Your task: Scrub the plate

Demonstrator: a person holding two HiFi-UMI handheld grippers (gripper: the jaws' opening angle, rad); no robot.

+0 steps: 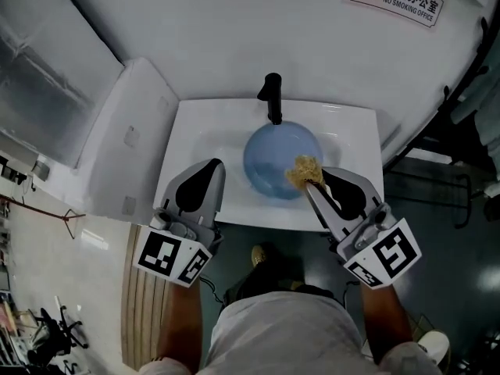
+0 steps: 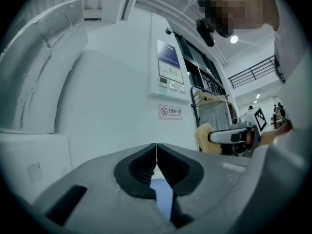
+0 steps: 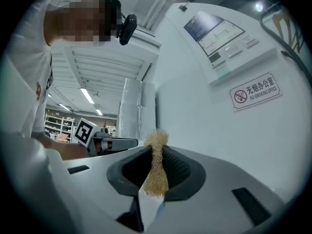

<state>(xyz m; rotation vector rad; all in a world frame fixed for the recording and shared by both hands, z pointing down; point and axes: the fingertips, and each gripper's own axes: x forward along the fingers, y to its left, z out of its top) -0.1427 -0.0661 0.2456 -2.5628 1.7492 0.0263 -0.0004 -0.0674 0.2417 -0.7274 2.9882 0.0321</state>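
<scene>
Straight ahead, holds the left gripper (image 1: 216, 165) level over the near left of the sink (image 1: 195, 135), jaws pressed together with nothing between them. Points the right gripper (image 1: 312, 180) level as well, jaws clamped on a tan scrubbing pad (image 1: 303, 169) whose tuft pokes past the tips. Sets that pad on, or perhaps just above, the near right edge of the blue plate (image 1: 269, 158) lying in the basin below the black tap (image 1: 272, 96). Stretches both forearms (image 1: 181, 319) forward side by side, well apart.

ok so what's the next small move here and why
Probably lower the right gripper so its scrubber presses onto the blue plate: the fingers pinch the scrubber, which shows over the plate's right edge, and the left gripper is shut and empty.
</scene>
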